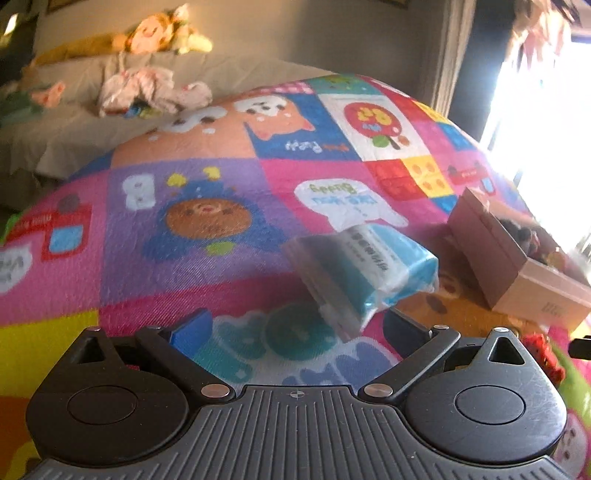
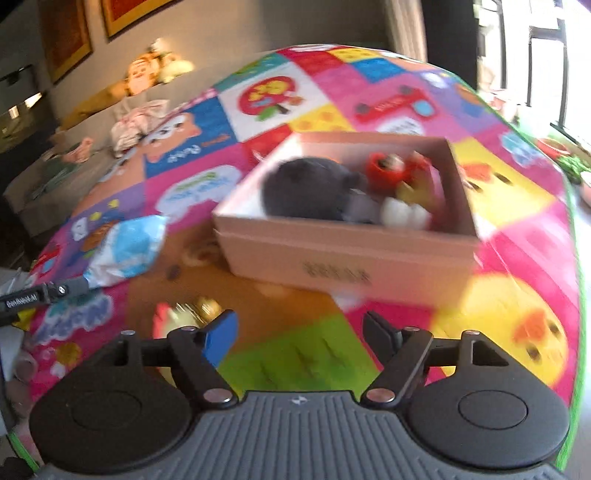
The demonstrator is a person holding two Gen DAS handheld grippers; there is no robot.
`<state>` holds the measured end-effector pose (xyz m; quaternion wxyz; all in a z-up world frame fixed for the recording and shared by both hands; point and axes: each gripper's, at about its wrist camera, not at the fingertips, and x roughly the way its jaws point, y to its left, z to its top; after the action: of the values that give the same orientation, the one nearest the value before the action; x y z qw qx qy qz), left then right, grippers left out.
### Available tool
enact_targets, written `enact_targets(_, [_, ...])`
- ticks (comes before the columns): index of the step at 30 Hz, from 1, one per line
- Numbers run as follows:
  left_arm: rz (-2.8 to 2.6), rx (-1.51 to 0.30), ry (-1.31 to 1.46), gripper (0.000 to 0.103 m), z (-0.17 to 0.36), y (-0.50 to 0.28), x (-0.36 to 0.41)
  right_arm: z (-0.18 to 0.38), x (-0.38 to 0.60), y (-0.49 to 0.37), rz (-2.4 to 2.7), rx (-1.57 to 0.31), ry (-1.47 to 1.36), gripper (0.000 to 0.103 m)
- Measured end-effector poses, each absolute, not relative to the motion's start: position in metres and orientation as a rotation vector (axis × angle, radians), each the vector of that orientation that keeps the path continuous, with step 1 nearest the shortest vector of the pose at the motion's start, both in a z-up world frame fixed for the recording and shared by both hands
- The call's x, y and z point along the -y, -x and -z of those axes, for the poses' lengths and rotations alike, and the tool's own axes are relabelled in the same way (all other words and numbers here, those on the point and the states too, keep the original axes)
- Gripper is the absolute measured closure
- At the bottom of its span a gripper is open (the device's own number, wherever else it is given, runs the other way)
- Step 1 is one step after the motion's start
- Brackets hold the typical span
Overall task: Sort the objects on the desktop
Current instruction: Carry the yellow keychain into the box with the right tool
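Home: sofa point(image 1: 74, 122), play mat point(image 1: 184, 229)

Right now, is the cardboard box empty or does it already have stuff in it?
Not empty. The cardboard box is open-topped and holds a dark plush and red toys.

Bkgd, both views. Play mat point(image 1: 192, 236), multicolour cartoon patchwork w/ animals, letters & speech bubbles, covers the near surface. Beige sofa point(image 1: 66, 122) beyond the mat's far edge; stuffed toy point(image 1: 147, 33), orange-yellow, lying along its backrest; crumpled pinkish cloth bundle point(image 1: 147, 88) on the seat below the toy. Framed pictures point(image 2: 122, 14) w/ gold frames on the wall above the sofa. Bright window point(image 2: 554, 66) at far right, dark frame bars, overexposed; detail outside cannot be made out.
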<state>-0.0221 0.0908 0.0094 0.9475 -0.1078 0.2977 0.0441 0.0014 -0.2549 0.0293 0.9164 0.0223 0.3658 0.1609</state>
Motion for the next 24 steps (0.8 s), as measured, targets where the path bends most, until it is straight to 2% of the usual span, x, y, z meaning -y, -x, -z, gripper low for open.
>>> enact_targets(10, [0.019,-0.561,0.066,0.002,-0.033,0.019,-0.035,-0.033,0.232,0.044,-0.537,-0.614,0.07,0.029])
enact_targets(13, [0.012,-0.572,0.039,0.002,-0.034,0.013,-0.032,-0.025,0.21,0.035,-0.57,-0.647,0.114,0.044])
enact_targets(16, [0.006,-0.572,0.005,0.001,-0.034,0.009,-0.036,-0.021,0.209,0.026,-0.401,-0.623,0.144,0.044])
enact_targets(19, [-0.009,-0.592,-0.016,0.001,-0.03,0.0,-0.045,-0.018,0.234,0.013,-0.259,-0.654,0.046,0.044])
enact_targets(24, [-0.011,-0.653,0.059,0.001,-0.019,-0.022,-0.057,-0.01,0.27,0.02,-0.26,-0.703,-0.127,0.027])
